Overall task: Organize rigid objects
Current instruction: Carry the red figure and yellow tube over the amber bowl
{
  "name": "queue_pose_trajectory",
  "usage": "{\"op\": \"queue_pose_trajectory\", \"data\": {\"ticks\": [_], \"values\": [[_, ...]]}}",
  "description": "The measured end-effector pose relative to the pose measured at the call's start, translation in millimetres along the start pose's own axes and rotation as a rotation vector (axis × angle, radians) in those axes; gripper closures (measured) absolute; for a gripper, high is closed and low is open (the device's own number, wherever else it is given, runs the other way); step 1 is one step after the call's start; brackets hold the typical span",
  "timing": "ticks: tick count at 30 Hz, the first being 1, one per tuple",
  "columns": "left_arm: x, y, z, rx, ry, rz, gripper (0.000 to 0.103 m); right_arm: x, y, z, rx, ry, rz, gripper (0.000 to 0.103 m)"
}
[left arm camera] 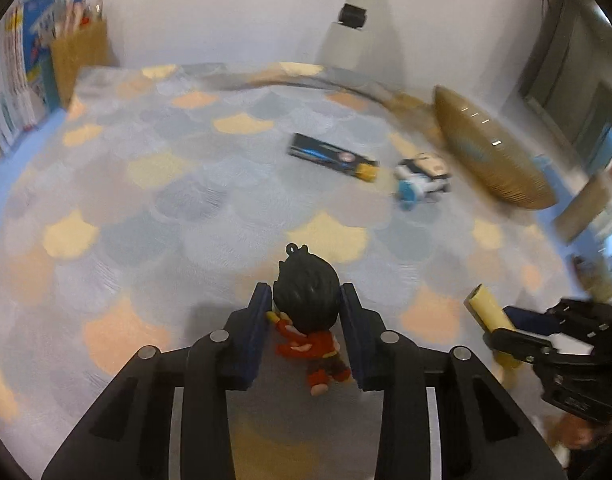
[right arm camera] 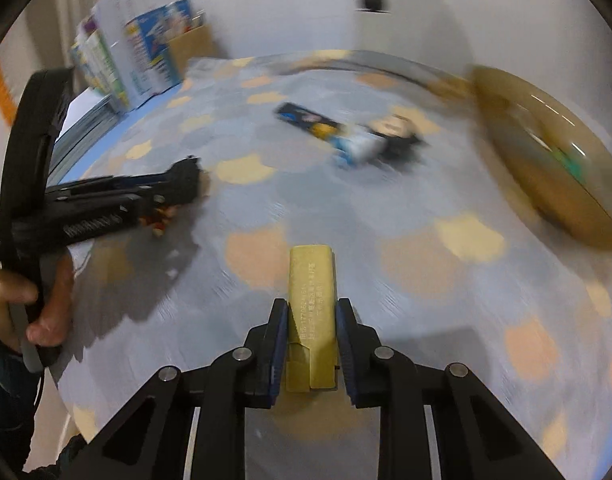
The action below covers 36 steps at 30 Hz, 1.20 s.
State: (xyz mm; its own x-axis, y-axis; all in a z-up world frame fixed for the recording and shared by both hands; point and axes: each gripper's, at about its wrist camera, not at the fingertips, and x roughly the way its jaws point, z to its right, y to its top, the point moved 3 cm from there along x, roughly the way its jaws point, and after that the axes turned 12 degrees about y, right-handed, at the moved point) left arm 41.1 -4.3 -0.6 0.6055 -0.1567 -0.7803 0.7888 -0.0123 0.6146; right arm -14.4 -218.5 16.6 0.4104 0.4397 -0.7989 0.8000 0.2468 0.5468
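My left gripper (left arm camera: 306,300) is shut on a small figurine (left arm camera: 310,312) with black hair and red clothes, held above the scale-patterned tablecloth (left arm camera: 165,220). My right gripper (right arm camera: 310,312) is shut on a yellow box (right arm camera: 312,300), also seen at the right of the left wrist view (left arm camera: 488,310). A dark blue flat box (left arm camera: 332,156) and a white-and-blue toy (left arm camera: 420,178) lie further back on the cloth. A wooden bowl (left arm camera: 490,152) stands at the right. The left gripper (right arm camera: 185,184) shows in the right wrist view, at the left.
Books and a brown cardboard holder (left arm camera: 79,56) stand at the back left corner, also in the right wrist view (right arm camera: 145,52). The table's far edge (left arm camera: 265,76) meets a white wall. The bowl (right arm camera: 546,148) is blurred at the right.
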Motion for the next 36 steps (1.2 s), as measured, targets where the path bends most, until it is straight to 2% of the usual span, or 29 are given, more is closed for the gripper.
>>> {"op": "queue_pose_trajectory", "data": {"ticks": [5, 8, 11, 13, 15, 19, 21, 22, 27, 30, 33, 36], "values": [[-14.5, -14.6, 32.0, 0.056, -0.069, 0.016, 0.072, -26.8, -28.1, 29.9, 0.096, -0.031, -0.043, 0.08], [-11.5, -25.6, 50.6, 0.093, -0.089, 0.005, 0.072, -31.1, -37.0, 32.4, 0.095, -0.048, -0.059, 0.079], [-10.5, -30.9, 54.1, 0.088, -0.088, 0.011, 0.072, -30.7, -38.8, 28.5, 0.083, -0.067, -0.059, 0.071], [-10.1, -31.5, 51.5, 0.079, -0.085, 0.016, 0.072, -28.0, -37.9, 25.0, 0.064, -0.083, -0.054, 0.068], [-9.6, -31.5, 48.8, 0.065, -0.097, 0.016, 0.072, -25.2, -37.0, 22.0, 0.031, -0.129, -0.046, 0.068], [-10.6, -32.3, 49.8, 0.07, -0.09, 0.021, 0.072, -23.4, -34.0, 23.8, 0.055, -0.144, -0.014, 0.068], [-10.5, -32.7, 51.1, 0.077, -0.084, 0.024, 0.072, -22.8, -35.0, 18.4, 0.035, -0.168, -0.005, 0.071], [-10.5, -32.9, 51.0, 0.078, -0.084, 0.024, 0.072, -22.2, -35.3, 14.3, 0.02, -0.17, -0.004, 0.079], [-11.1, -33.1, 50.8, 0.076, -0.078, 0.027, 0.072, -15.9, -40.4, -21.8, -0.014, -0.049, 0.004, 0.08], [-13.0, -32.7, 51.9, 0.077, -0.07, 0.026, 0.072, -26.2, -36.5, -36.5, 0.009, 0.053, 0.071, 0.08], [-21.3, -28.6, 54.3, 0.077, -0.077, 0.053, 0.072, -47.4, -24.2, -38.3, 0.007, 0.044, 0.142, 0.08], [-39.1, -11.1, 61.0, 0.073, -0.089, 0.105, 0.072, -72.7, -11.7, -24.0, 0.038, 0.051, 0.214, 0.08]]}}
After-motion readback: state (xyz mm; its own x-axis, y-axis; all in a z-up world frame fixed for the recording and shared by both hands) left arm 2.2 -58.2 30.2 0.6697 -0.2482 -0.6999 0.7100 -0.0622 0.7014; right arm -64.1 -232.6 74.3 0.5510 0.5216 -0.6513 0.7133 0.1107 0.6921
